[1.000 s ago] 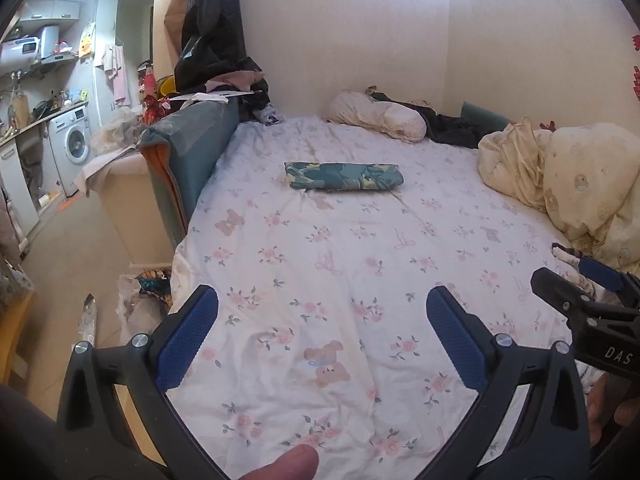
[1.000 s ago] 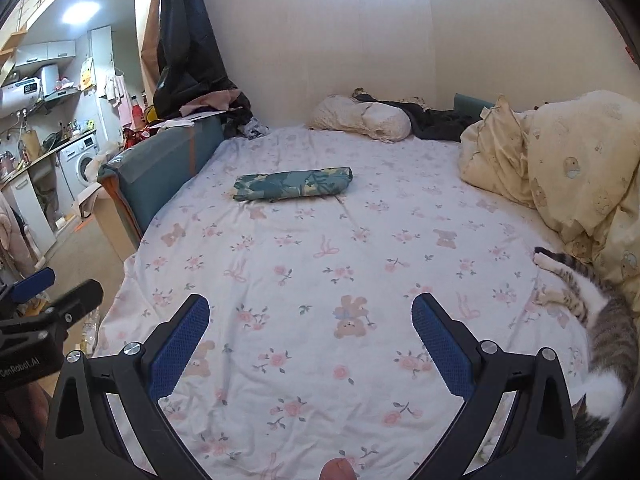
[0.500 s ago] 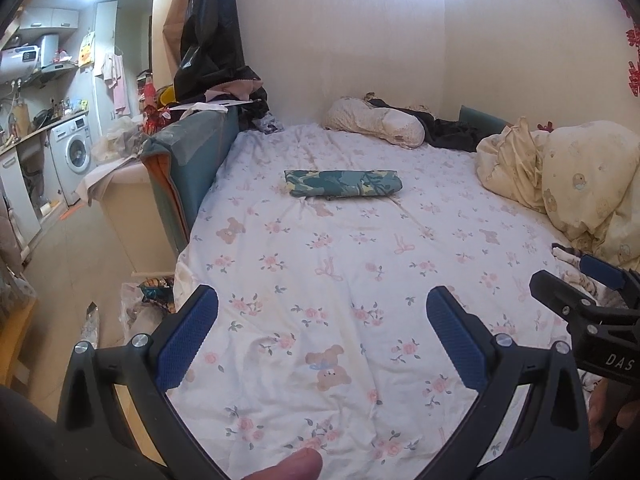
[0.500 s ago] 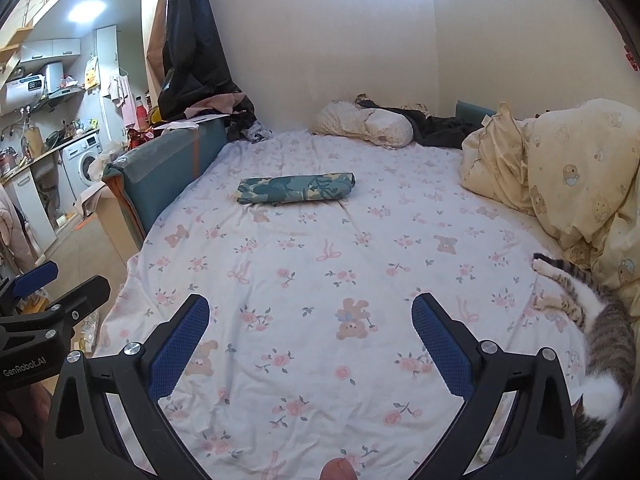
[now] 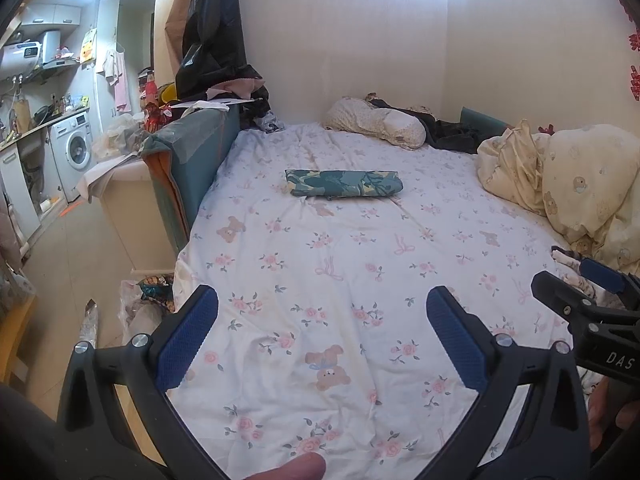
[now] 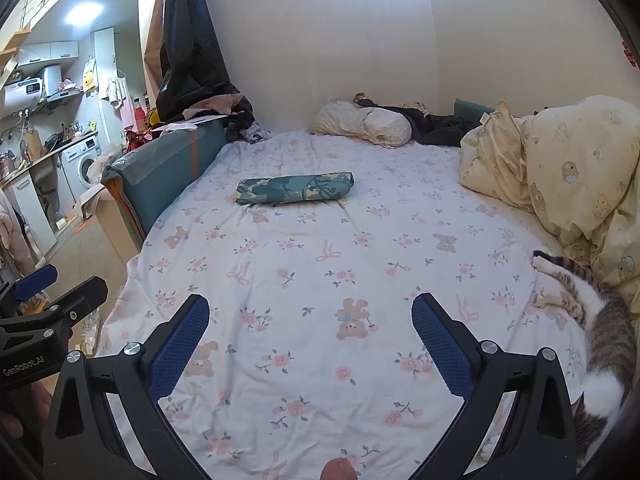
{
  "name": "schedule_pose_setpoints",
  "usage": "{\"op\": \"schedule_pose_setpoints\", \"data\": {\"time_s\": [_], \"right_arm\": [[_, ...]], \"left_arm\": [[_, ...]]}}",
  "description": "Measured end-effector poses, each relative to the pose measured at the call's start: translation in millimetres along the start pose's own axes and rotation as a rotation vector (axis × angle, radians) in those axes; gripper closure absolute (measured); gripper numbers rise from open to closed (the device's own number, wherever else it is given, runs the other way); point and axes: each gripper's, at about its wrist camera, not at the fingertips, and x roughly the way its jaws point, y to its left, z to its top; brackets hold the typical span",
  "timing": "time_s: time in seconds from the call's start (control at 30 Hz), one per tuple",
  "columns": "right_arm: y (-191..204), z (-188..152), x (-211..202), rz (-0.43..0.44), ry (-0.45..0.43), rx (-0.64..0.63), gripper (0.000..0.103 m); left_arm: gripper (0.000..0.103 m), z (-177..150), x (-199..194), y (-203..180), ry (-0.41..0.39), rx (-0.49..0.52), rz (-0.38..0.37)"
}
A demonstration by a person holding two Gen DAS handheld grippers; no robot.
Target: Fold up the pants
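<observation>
Pants [image 5: 344, 184] look fully folded, lying mid-bed [image 5: 360, 272]. Left gripper [image 5: 322, 312] & right gripper [image 6: 310, 318] both spread, empty, well short. Prob. done; nxt = nothing.

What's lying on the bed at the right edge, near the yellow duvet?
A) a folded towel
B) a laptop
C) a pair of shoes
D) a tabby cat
D: a striped grey-and-white cat is stretched out on the flowered sheet beside the duvet.
</observation>
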Motion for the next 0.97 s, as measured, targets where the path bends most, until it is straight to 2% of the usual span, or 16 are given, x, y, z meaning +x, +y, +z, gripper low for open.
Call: {"op": "schedule_pose_setpoints", "data": {"time_s": [0.8, 0.97], "right_arm": [[0.4, -1.0, -0.9, -0.003, 0.002, 0.001, 0.0], [0.8, -1.1, -1.8, -0.003, 0.001, 0.002, 0.0]], "left_arm": [[0.0, -0.8, -1.0, -1.9, -0.003, -0.009, 0.011], [0.0, -2.6, -1.7, -1.6, -0.005, -0.037, 0.006]]}}
